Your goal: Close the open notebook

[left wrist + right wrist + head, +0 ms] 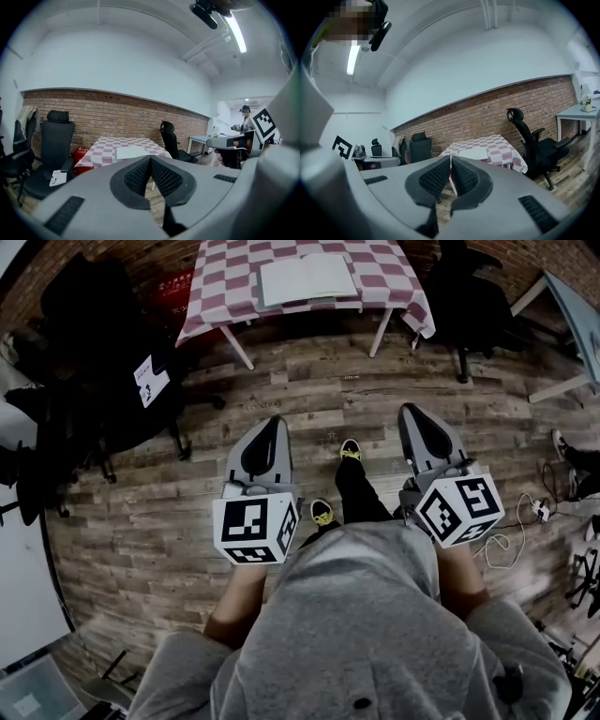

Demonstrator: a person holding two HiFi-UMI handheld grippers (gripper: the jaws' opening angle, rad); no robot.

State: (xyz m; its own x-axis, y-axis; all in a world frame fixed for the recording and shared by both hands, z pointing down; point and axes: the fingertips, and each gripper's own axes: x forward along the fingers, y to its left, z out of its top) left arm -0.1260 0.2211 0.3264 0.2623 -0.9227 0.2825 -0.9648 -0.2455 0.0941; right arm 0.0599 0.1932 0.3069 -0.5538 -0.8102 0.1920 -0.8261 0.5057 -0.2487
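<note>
Approach stage: notebook [307, 279] open on counter [220, 292], well ahead; left tongs [273, 421], right tongs [409, 411] clenched empty; next, walk closer.

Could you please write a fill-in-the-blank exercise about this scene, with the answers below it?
1. The notebook lies ____ on the table.
2. The wall behind the table is built of ____.
3. The left gripper and the right gripper both hold ____.
Missing words: open; brick; nothing.
</note>
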